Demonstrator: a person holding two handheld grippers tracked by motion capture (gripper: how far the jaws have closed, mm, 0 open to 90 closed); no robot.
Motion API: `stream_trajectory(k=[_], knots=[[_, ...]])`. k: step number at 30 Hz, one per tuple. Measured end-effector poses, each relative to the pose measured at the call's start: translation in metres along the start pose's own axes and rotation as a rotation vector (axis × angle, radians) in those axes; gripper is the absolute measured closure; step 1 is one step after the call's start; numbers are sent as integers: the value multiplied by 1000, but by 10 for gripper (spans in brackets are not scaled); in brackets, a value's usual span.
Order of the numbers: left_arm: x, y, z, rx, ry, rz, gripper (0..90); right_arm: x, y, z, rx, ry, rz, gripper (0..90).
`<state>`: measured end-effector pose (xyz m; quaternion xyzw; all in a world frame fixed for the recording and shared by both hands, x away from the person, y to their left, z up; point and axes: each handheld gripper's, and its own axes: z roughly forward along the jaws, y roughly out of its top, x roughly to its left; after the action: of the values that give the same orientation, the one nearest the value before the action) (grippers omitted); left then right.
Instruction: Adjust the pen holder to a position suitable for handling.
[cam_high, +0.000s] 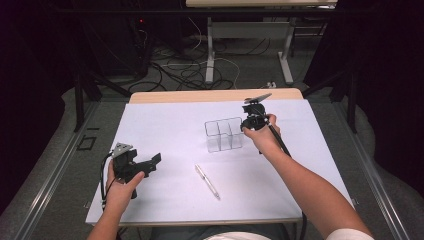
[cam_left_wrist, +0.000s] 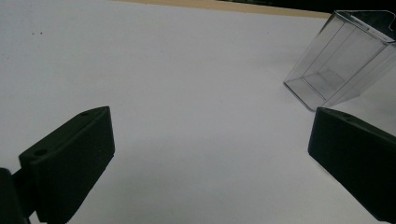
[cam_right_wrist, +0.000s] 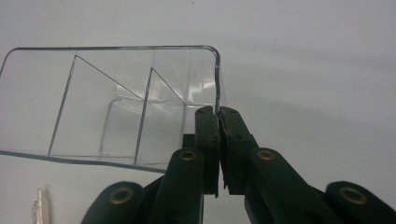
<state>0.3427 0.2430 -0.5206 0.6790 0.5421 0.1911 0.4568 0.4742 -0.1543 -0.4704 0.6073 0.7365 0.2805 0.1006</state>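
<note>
A clear plastic box (cam_high: 223, 134) with inner dividers stands upright on the white sheet (cam_high: 165, 125), right of centre. My right gripper (cam_high: 244, 127) is at the box's right side. In the right gripper view its jaws (cam_right_wrist: 217, 112) are shut on the right wall of the box (cam_right_wrist: 116, 102), which runs between the pads. My left gripper (cam_high: 151, 164) rests low at the sheet's left, open, with nothing between its jaws (cam_left_wrist: 210, 140); the box (cam_left_wrist: 341, 56) is far ahead of it to the right. A silver pen (cam_high: 207, 181) lies on the sheet in front of the box, its tip visible (cam_right_wrist: 39, 207).
The wooden table edge (cam_high: 215, 95) runs behind the sheet. Beyond it are table legs and loose cables (cam_high: 185, 70) on the floor. Bare sheet lies between the two grippers and around the pen.
</note>
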Motion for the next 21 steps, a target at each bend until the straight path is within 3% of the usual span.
stream_trajectory(k=[4, 9, 11, 21], knots=[[0, 0, 0, 5, 0, 2, 4, -1, -2, -1, -7, 20, 25, 868], [-2, 1, 0, 2, -1, 11, 4, -1, -8, -3, 19, 103, 84, 847], [-3, 1, 1, -2, -3, 6, 4, 0, -11, -3, 16, 125, 84, 842], [-3, 1, 2, 3, -4, 12, 4, 0, -16, -6, 13, 152, 84, 813]])
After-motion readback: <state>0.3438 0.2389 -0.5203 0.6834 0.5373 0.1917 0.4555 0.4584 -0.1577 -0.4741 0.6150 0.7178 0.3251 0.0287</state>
